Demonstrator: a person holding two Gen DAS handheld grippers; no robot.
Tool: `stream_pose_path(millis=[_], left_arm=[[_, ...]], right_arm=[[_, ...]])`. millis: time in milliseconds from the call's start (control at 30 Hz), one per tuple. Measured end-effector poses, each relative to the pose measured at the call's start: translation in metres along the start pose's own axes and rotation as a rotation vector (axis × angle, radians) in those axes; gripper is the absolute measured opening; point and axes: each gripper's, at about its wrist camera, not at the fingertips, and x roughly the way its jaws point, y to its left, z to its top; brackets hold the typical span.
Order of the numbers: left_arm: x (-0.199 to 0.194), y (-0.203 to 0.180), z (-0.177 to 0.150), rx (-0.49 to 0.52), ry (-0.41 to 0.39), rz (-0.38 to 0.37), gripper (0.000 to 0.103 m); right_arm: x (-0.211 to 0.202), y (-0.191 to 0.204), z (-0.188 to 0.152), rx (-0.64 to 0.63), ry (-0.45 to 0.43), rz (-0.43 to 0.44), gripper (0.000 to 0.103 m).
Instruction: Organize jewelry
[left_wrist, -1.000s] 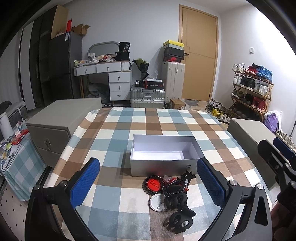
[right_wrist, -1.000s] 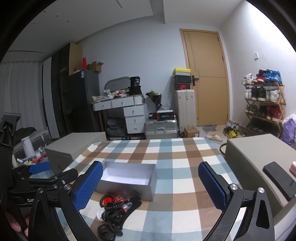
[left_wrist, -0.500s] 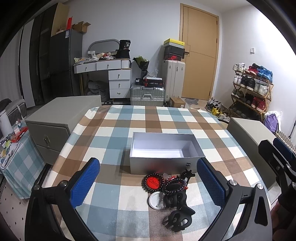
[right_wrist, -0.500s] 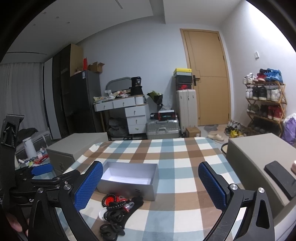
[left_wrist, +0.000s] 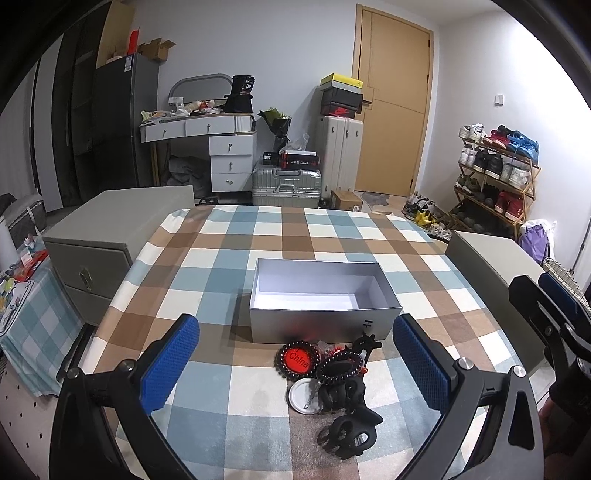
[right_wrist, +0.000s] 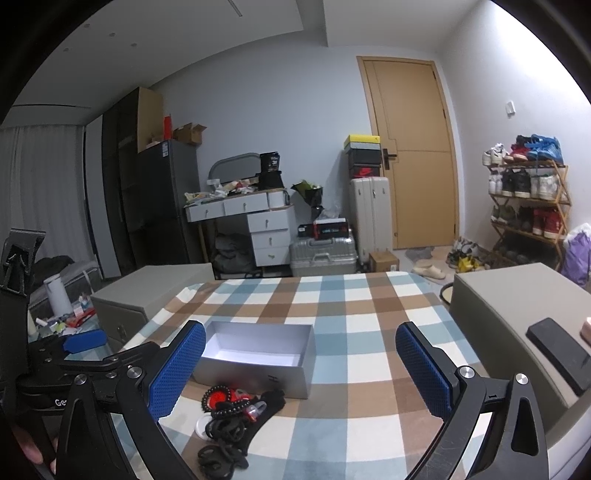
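The bench (left_wrist: 229, 258) fills the middle of the room under a blue, brown and white checked cloth, with a grey cabinet (left_wrist: 110, 229) off its left side and another (right_wrist: 517, 306) off its right. On the cloth sits an open silver box (left_wrist: 321, 325), white inside and with nothing visible in it. Just in front of the box's near wall lies the jewelry pile (left_wrist: 332, 380), touching or nearly touching it: a red round badge (left_wrist: 296, 361) ringed with dark beads, a black coiled hair tie (left_wrist: 341, 368), a white disc (left_wrist: 304, 397) and, nearest of all, a black claw clip (left_wrist: 349, 430). The left tool (left_wrist: 295, 365) is held low over the near edge of the bench, aimed at the box, its blue pads spread wide with the pile between them and nothing gripped. The right tool (right_wrist: 301, 373) hovers further right and higher, level, likewise wide apart and holding nothing, the pile down by its left finger
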Motion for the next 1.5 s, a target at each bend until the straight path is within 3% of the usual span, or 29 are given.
stream_pose_path(millis=[367, 600, 767, 933, 1133, 1200, 1500], left_arm=[[0.004, 0.002, -0.003, 0.008, 0.02, -0.005, 0.102], [0.024, 0.003, -0.027, 0.025, 0.129, -0.034, 0.102], [0.039, 0.002, -0.051, 0.039, 0.242, -0.114, 0.102], [0.043, -0.01, -0.063, 0.084, 0.305, -0.191, 0.102], [0.049, -0.014, -0.069, 0.099, 0.347, -0.234, 0.102], [0.05, -0.015, -0.069, 0.103, 0.353, -0.251, 0.099], [0.068, -0.012, -0.076, 0.101, 0.446, -0.36, 0.052]], right_arm=[[0.001, -0.002, -0.001, -0.003, 0.004, -0.007, 0.103], [0.004, -0.006, -0.005, -0.005, 0.017, -0.027, 0.103], [0.008, -0.012, -0.011, -0.004, 0.034, -0.022, 0.103], [0.009, -0.015, -0.014, 0.011, 0.042, -0.013, 0.103], [0.011, -0.017, -0.019, 0.015, 0.064, -0.004, 0.103], [0.011, -0.017, -0.021, 0.009, 0.067, -0.002, 0.103], [0.015, -0.022, -0.024, 0.02, 0.096, 0.014, 0.103]])
